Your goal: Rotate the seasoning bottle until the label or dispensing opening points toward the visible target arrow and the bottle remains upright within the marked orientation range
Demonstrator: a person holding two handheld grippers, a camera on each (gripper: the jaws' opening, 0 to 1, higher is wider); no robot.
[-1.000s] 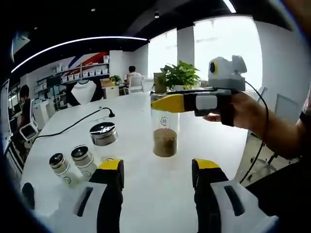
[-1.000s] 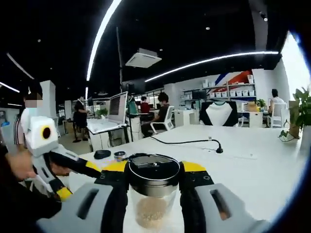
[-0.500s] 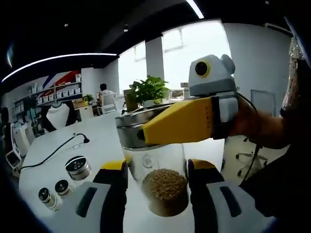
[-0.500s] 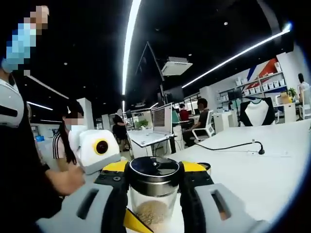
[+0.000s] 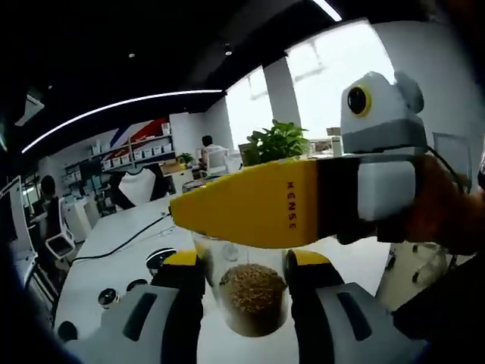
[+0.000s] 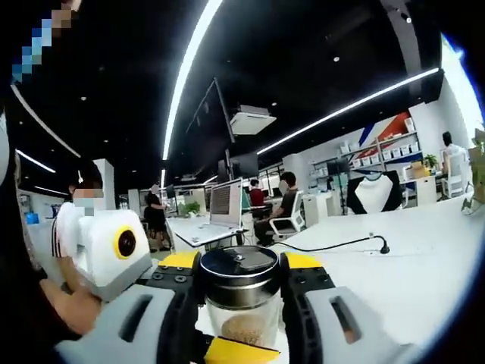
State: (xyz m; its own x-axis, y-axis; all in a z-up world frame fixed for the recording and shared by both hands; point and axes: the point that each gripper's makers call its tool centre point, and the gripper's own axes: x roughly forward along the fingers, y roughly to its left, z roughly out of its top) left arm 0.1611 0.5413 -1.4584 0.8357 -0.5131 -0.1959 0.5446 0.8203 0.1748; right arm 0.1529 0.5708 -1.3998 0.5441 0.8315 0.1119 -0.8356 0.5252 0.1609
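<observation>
**Bottle held at 2 heights, turn in hand**

Seasoning bottle (image 5: 248, 292) sits between both tools over the white table (image 5: 114, 243). Glass body, brown granules in the lower part, steel cap (image 6: 238, 274) on top.

Left gripper (image 5: 244, 296): jaws on either side of the glass body, low down, pads touching or very nearly so. Reads as pinching the body.

Right gripper (image 6: 239, 284): jaws pressed against the cap from both sides. In the left gripper view it crosses as a long yellow bar above the granules.

Whether the base touches the table: cannot tell. No target arrow or label mark can be made out from either view.

Small jars (image 5: 108, 296) stand on the table to the left, a black cable (image 5: 129, 241) runs behind them.

Judgement on the step: a twist about the bottle's own axis.
- Let 1 grip anchor and the other turn; 2 equal grips will fight.
- Keep the cap level, since the granule surface shows any lean.
- Turn in short arcs and check the opening on the cap face between them.
- Squeeze glass gently; it is smooth and may slip.
</observation>
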